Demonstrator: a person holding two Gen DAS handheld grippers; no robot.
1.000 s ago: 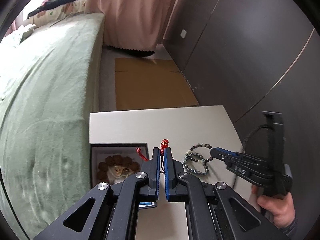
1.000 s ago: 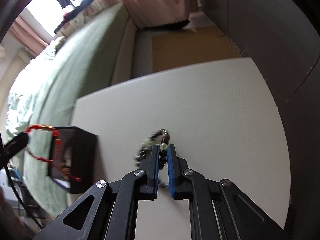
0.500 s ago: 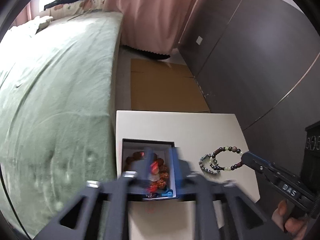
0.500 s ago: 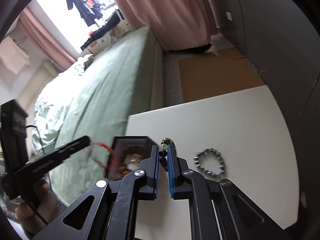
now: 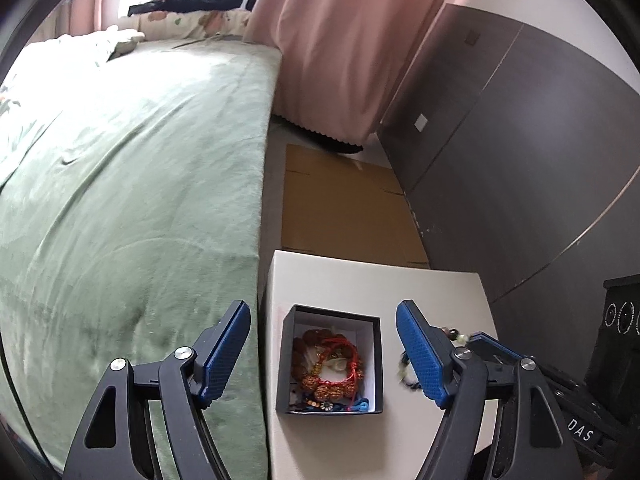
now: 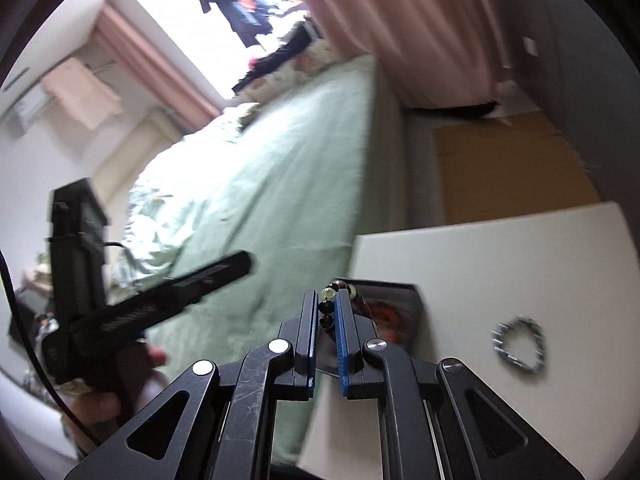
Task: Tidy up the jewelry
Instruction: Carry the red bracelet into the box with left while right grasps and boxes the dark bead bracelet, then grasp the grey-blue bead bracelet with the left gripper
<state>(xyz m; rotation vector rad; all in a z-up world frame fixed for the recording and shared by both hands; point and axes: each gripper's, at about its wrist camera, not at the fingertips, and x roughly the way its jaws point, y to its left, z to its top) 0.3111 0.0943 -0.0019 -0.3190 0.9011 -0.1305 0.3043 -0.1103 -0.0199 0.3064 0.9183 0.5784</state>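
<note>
A black jewelry box (image 5: 332, 364) sits on the white table (image 5: 380, 284) at its left edge. In it lie a brown bead bracelet and the red cord bracelet (image 5: 340, 360). My left gripper (image 5: 324, 352) is open and empty above the box. My right gripper (image 6: 327, 312) is shut on a bead bracelet (image 6: 327, 300) with dark and pale green beads, held in the air over the box (image 6: 400, 312). That bracelet (image 5: 452, 336) also shows beside my left gripper's right finger. A grey metal bead bracelet (image 6: 520, 346) lies on the table to the right.
A bed with a green blanket (image 5: 140, 200) runs along the table's left side. Flat cardboard (image 5: 348, 208) lies on the floor beyond the table. A dark wardrobe wall (image 5: 520, 160) stands on the right. A pink curtain (image 5: 340, 40) hangs at the back.
My left gripper opened and dropped the red cord bracelet into the box, then rose. My right gripper lifted the bead bracelet off the table and carried it left toward the box.
</note>
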